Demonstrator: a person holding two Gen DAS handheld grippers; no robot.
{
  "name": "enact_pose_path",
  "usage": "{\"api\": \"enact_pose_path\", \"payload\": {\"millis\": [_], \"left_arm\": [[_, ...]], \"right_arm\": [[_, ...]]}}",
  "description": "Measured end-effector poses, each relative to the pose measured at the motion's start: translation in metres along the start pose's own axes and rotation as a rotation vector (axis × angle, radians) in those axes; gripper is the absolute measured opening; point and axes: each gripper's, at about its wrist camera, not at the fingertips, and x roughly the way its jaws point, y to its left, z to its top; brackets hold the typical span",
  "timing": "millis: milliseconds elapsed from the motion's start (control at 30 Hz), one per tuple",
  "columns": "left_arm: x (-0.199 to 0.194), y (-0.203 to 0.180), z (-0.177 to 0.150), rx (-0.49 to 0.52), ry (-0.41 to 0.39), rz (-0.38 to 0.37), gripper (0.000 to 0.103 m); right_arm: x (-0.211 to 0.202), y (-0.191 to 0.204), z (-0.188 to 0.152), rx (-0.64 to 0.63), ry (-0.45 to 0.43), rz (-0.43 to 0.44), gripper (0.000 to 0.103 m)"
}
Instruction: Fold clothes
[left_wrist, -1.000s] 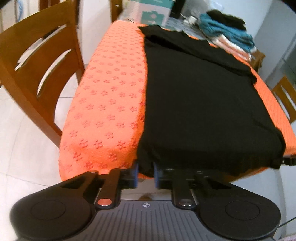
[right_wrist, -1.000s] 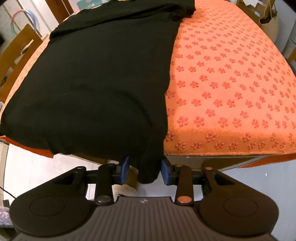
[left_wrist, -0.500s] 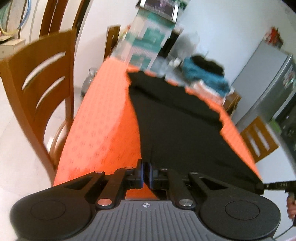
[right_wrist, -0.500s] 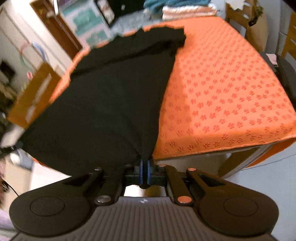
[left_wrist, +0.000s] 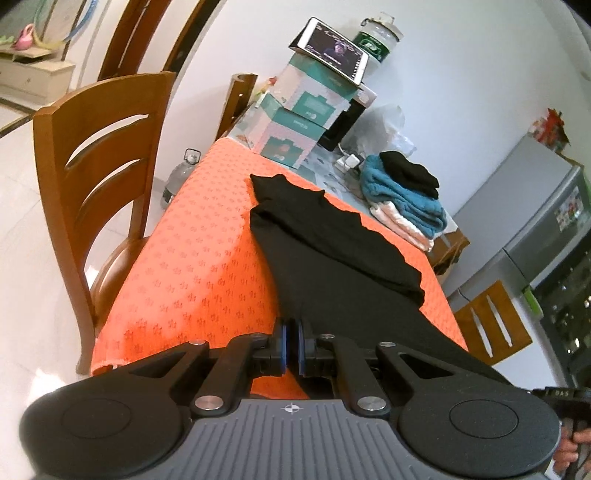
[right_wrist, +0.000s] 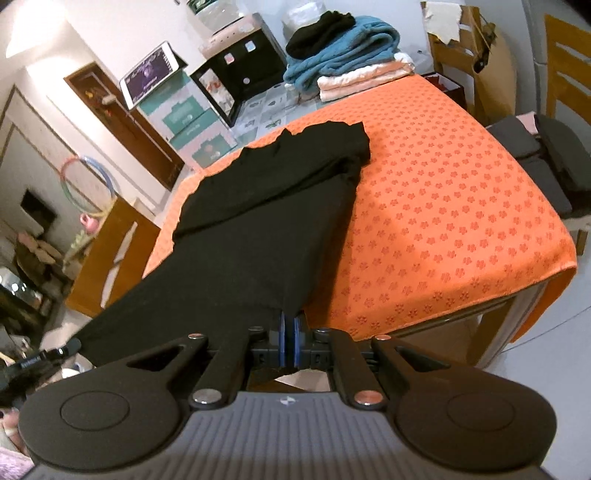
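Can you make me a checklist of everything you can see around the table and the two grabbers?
Surface: orange mat covering the table.
Job's things: black garment, near end raised off the mat.
Clutter: folded clothes pile, stacked boxes, phone.
Grippers: left gripper and right gripper, jaws pinched on the garment's near corners.
Cables: charger plug beside the pile.
Surroundings: wooden chair, fridge.

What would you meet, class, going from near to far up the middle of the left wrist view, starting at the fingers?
Left gripper, shut on the black garment → orange tablecloth at the garment's far end → stacked teal boxes → phone propped on top.
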Motion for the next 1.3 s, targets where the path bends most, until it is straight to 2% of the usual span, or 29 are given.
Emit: {"api": "enact_pose_path", "payload": {"millis": [100, 400, 667, 867, 1067, 1300], "left_arm": [[0.009, -0.001, 0.013, -0.02, -0.01, -0.002, 0.008], [0.057, -0.005, 0.07, -0.051, -0.055, -0.02, 0.008], [0.142, -0.007, 0.13, -0.029, -0.064, -0.025, 0.008], [0.19, -0.019, 0.169, 0.013, -0.063, -0.03, 0.008], [0.226, -0.024, 0.183, 0.001, -0.038, 0.012, 0.008], [0.254, -0.025, 0.189, -0.008, -0.01, 0.089, 0.009]], "right_arm": [[0.002, -0.007, 0.001, 0.055, -0.024, 0.022, 0.006], [0.032, -0.024, 0.055, 0.21, -0.115, 0.065, 0.006], [0.091, -0.023, 0.119, 0.233, -0.145, -0.006, 0.006], [0.13, -0.023, 0.164, 0.254, -0.163, -0.057, 0.005], [0.158, -0.026, 0.198, 0.245, -0.139, -0.092, 0.006], [0.199, -0.038, 0.213, 0.181, -0.029, -0.14, 0.006]]}}
